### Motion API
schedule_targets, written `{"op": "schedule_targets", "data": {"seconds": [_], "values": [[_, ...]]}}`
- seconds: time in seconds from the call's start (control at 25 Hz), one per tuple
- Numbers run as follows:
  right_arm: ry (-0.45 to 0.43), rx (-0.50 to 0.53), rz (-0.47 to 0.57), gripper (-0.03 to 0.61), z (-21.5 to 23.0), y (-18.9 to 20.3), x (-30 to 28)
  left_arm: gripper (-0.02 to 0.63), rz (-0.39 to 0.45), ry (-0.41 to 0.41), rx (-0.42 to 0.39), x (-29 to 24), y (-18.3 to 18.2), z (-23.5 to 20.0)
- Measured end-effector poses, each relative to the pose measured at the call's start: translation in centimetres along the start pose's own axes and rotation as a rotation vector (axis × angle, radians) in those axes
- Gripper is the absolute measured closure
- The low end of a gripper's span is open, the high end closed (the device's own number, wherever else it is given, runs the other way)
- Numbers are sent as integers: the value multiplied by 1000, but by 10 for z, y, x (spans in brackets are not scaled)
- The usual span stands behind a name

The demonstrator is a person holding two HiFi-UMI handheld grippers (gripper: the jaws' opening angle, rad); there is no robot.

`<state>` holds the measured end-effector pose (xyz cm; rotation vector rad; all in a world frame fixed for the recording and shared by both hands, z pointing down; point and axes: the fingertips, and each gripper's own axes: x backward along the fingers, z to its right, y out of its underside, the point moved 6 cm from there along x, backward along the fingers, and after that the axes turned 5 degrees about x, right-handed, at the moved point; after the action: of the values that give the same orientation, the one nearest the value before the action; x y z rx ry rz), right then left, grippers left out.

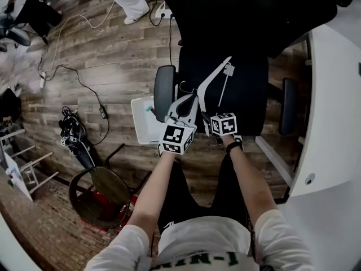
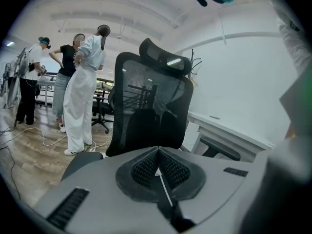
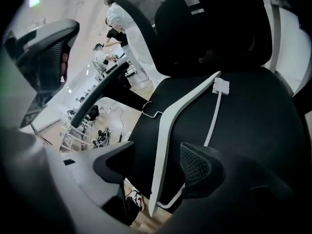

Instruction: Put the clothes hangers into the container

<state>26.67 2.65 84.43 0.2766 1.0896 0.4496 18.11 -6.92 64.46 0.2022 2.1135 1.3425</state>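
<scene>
Right gripper (image 3: 156, 162) first: its jaws are spread fairly wide, not clamped on anything. The white clothes hanger (image 3: 165, 147) runs straight through the gap. Its broad arm sits between the two pads without either one pressing on it, and its lower end pokes out below the jaws. The thin rod of the hanger passes right by the right-hand pad (image 3: 195, 167); can't tell if it actually touches. Further out ahead of the jaws you can see the hanger's wire hook (image 3: 147, 113) off to the left and a little white clip (image 3: 220, 87) up on the thin rod. The whole hanger is lying against the black office chair (image 1: 248, 106), which fills most of what this gripper is pointing at.

Left gripper (image 2: 157, 168) is just beside the right one, on its left, and its jaws are closed, pads meeting at the tip. There's a thin pale line in the seam between them, no idea what that is. Ahead of it is the chair's mesh back and headrest. Past that, off to its left, some people (image 2: 83, 96) are standing around on the wooden floor (image 1: 113, 55).

From the head view, a white container (image 1: 141, 123) sits low on the floor just left of the left gripper, tucked by the chair's armrest. A white desk (image 1: 333, 123) curves along well off to the right of both grippers.
</scene>
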Motion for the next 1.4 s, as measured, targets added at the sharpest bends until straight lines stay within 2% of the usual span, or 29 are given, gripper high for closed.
{"op": "schedule_targets", "data": {"seconds": [0.12,0.32,0.44,0.6,0.76,1.0,1.16,1.4], "values": [[13,4,-19,290,-2,4,-27,600,0,9,4,-4,4,-5],[67,67,-87,311,-3,13,-64,601,27,4,23,-3,2,-11],[139,82,-100,389,1,16,-73,601,32,3,32,1,1,-16],[180,46,-96,445,2,14,-68,600,26,7,25,9,3,-20],[205,20,-85,453,7,19,-54,601,20,12,3,15,1,-19],[195,-3,-19,453,5,23,-19,601,27,8,4,25,-3,-7],[177,-35,54,457,-3,19,16,601,35,18,-4,34,-7,6],[188,-78,101,457,-10,21,79,601,50,18,-11,56,-27,29]]}}
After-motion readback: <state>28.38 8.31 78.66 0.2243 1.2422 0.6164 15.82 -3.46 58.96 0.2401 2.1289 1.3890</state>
